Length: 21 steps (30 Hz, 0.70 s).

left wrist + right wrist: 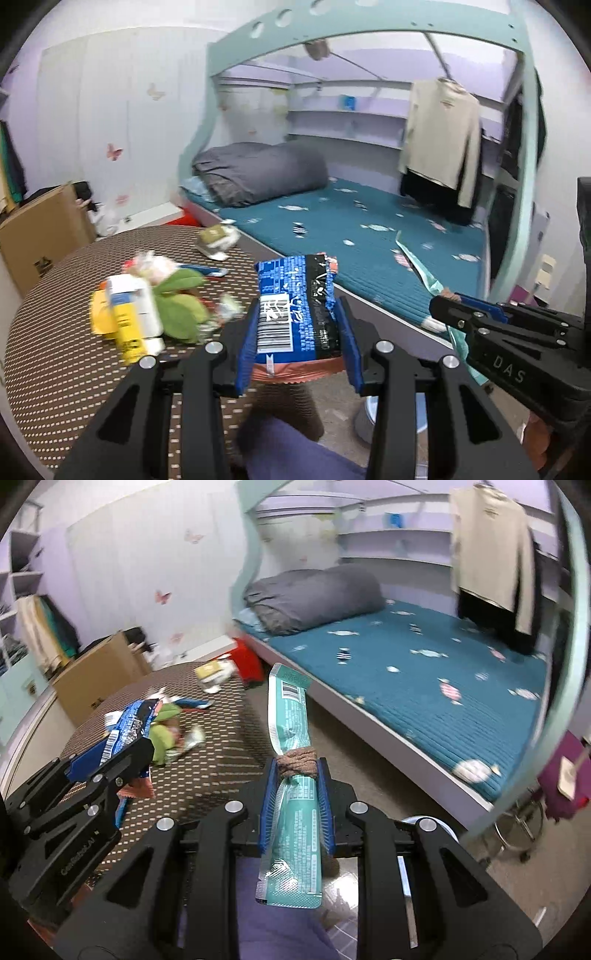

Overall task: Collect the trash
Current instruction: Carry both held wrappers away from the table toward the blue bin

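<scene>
In the left wrist view, the left gripper (297,317) fills the lower middle of the frame, its jaws partly closed and pinching a blue and black snack wrapper (295,302) that stands upright between the blue pads, barcode facing the camera. At the right edge the right gripper (448,310) reaches in, with a strip of teal wrapper showing beside it.

In the right wrist view, the right gripper (297,775) sits at lower centre, jaws drawn narrow and clamped on a long teal wrapper (291,738) that runs from above the pads down past them. A brown fuzzy band (297,762) wraps the teal wrapper at the fingertips. The left gripper appears at the lower left with its blue wrapper.

More trash (155,295) lies on the brown dotted counter (66,350) at left: a white and yellow carton, green packaging and small wrappers. A bed (369,229) with teal bedding occupies the right half.
</scene>
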{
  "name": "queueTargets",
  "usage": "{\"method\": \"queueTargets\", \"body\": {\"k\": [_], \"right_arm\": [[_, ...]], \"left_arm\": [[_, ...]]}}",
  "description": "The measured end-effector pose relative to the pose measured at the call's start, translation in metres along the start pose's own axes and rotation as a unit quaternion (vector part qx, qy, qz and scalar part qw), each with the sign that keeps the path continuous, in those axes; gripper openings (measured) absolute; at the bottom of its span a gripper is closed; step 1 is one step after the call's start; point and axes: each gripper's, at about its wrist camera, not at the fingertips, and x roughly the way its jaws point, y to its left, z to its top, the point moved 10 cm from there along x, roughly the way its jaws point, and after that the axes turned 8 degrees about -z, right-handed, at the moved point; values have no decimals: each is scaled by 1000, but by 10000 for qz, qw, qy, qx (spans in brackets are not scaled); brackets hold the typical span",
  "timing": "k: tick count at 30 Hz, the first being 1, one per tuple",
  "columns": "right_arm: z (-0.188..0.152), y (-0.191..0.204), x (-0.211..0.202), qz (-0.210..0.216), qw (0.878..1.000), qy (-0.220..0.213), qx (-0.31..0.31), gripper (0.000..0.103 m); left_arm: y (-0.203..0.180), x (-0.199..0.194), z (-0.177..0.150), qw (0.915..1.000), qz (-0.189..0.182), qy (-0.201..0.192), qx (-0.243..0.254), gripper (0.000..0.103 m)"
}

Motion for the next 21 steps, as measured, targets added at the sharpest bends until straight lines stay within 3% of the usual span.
{"method": "queueTargets", "body": {"k": [11,21], "right_arm": [[-24,-88,0,-848,9935,164,741,21],[-54,-140,19,-1219,9834,558,1227,21]], "left_arm": [[-81,43,-23,9946,-657,510,614,39],[-122,90,-49,9851,-941,1069,968,40]]}}
